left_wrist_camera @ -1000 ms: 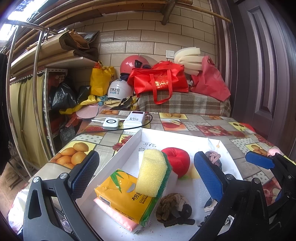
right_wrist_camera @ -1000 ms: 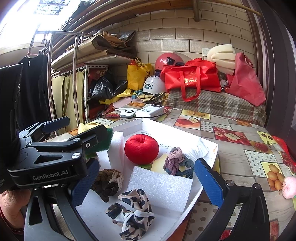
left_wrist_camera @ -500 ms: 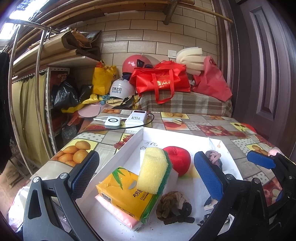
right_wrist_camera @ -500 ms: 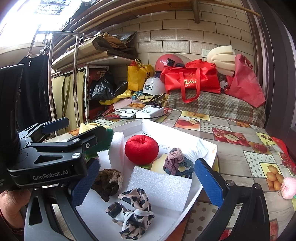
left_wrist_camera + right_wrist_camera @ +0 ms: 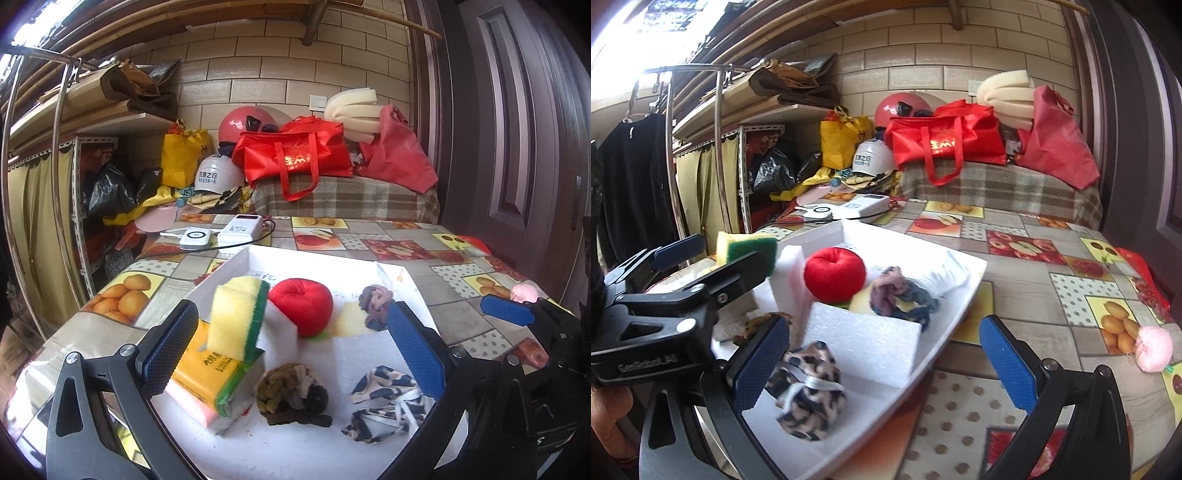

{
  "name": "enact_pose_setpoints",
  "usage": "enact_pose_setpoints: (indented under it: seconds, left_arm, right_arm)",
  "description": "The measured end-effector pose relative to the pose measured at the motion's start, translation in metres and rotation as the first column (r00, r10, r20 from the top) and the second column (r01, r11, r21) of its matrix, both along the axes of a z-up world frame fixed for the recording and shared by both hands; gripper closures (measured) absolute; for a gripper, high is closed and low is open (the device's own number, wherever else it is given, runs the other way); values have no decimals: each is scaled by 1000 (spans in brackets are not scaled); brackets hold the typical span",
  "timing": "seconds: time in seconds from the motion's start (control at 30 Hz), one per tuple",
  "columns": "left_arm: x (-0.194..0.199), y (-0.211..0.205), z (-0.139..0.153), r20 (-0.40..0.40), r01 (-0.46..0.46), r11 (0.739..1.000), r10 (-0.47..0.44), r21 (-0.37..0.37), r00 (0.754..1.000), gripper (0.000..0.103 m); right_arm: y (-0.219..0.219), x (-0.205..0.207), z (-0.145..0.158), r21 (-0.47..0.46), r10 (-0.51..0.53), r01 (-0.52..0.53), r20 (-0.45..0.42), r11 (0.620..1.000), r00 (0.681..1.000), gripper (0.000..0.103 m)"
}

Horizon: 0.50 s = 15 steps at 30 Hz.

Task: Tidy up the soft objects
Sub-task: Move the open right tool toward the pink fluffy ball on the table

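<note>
White tray nearly packed, one pink pompom left out

White foam tray (image 5: 236, 264) sits on the fruit-print tablecloth (image 5: 1027, 325) and already holds most soft items, grouped loosely: yellow-green sponge (image 5: 238, 317) leaning on the orange tissue pack (image 5: 207, 373), red plush apple (image 5: 301, 306) in the middle, a foam block (image 5: 860, 341) beside it, and three hair scrunchies, brown (image 5: 291, 393), leopard-print (image 5: 807, 393) and purple (image 5: 892, 291). Pink pompom (image 5: 1154, 349) lies alone on the cloth, well apart from the tray, so it likely goes in next. Left gripper (image 5: 291, 349) hovers over the tray, jaws wide apart, nothing held or touched. Right gripper (image 5: 884, 363) is also spread wide and empty, straddling the tray's near edge, angled toward the pompom side.
</note>
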<state>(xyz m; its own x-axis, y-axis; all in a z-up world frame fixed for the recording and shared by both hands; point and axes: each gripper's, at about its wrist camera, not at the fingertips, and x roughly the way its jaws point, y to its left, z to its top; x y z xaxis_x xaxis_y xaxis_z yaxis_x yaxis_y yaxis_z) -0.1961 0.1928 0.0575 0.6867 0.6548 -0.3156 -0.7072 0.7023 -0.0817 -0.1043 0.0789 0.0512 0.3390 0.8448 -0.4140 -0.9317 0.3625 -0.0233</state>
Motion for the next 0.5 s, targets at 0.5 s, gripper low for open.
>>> enact_pose_setpoints:
  seconds: [0.5]
  left_arm:
    - [46, -64, 1, -100, 140, 986, -131, 91, 986, 0]
  right_arm:
    - [-57, 48, -3, -18, -123, 124, 30, 992, 992, 0]
